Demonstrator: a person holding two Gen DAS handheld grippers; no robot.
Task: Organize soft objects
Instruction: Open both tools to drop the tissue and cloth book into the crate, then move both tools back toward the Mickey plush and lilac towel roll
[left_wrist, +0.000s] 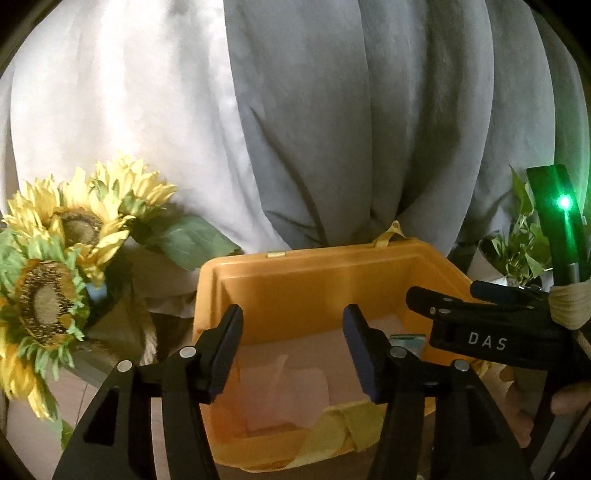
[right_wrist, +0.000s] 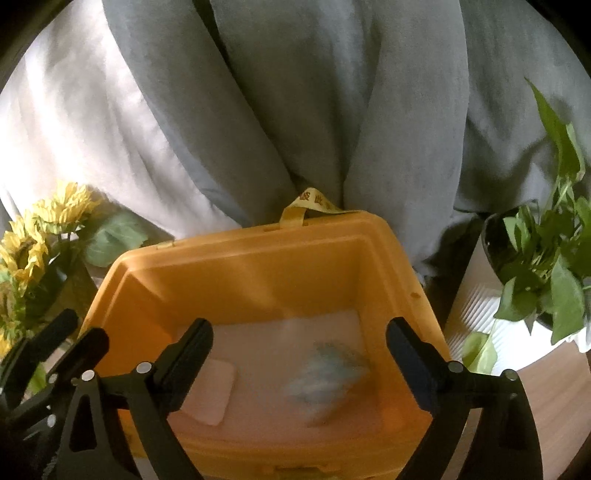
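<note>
An orange plastic bin (left_wrist: 321, 273) (right_wrist: 258, 258) stands in front of grey curtains. Pale pink folded cloths (left_wrist: 291, 384) (right_wrist: 210, 391) lie on its bottom. A blurred blue-green soft item (right_wrist: 325, 380) is in the bin, between and below the right gripper's fingers, apart from them. My left gripper (left_wrist: 293, 350) is open and empty over the bin's near side. My right gripper (right_wrist: 299, 362) is open wide over the bin; it also shows at the right of the left wrist view (left_wrist: 480, 314). A yellow ribbon (left_wrist: 340, 428) hangs over the bin's near rim.
Artificial sunflowers (left_wrist: 62, 266) (right_wrist: 33, 251) stand left of the bin. A green potted plant (right_wrist: 546, 266) (left_wrist: 517, 247) stands on the right on a white surface. Grey and white curtains (left_wrist: 332, 110) hang close behind. A yellow strap (right_wrist: 314, 206) sticks up at the bin's far rim.
</note>
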